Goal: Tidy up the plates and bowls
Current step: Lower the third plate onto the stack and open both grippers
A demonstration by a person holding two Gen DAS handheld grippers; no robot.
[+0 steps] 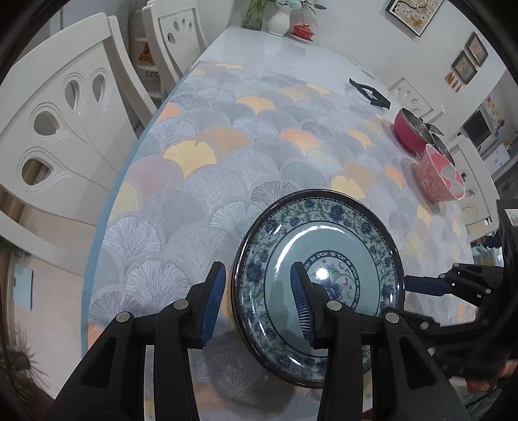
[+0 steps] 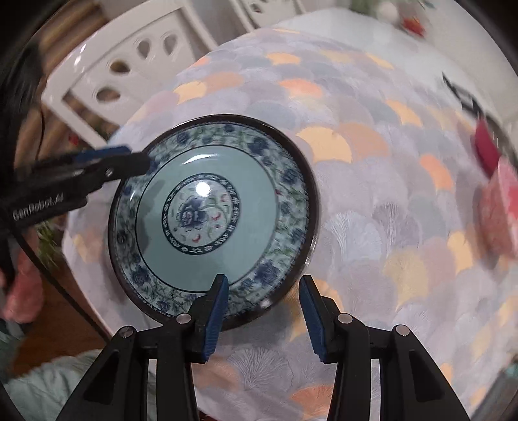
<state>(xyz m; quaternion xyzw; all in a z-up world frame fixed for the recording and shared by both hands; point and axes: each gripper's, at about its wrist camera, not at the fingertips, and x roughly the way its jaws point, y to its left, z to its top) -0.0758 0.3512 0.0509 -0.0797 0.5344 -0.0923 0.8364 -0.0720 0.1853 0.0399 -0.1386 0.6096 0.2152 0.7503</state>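
Observation:
A blue-and-white floral plate with a dark rim lies on the patterned tablecloth near the table's front edge; it also shows in the right wrist view. My left gripper is open and straddles the plate's left rim, one pad outside it and one over the plate. My right gripper is open and straddles the plate's near right rim; its fingers reach the plate's right rim in the left wrist view. The left gripper's fingers show at the plate's upper left in the right wrist view.
A pink bowl and a red pot stand at the table's right side, with a black holder behind them. White chairs line the left side. A vase and a red dish stand at the far end.

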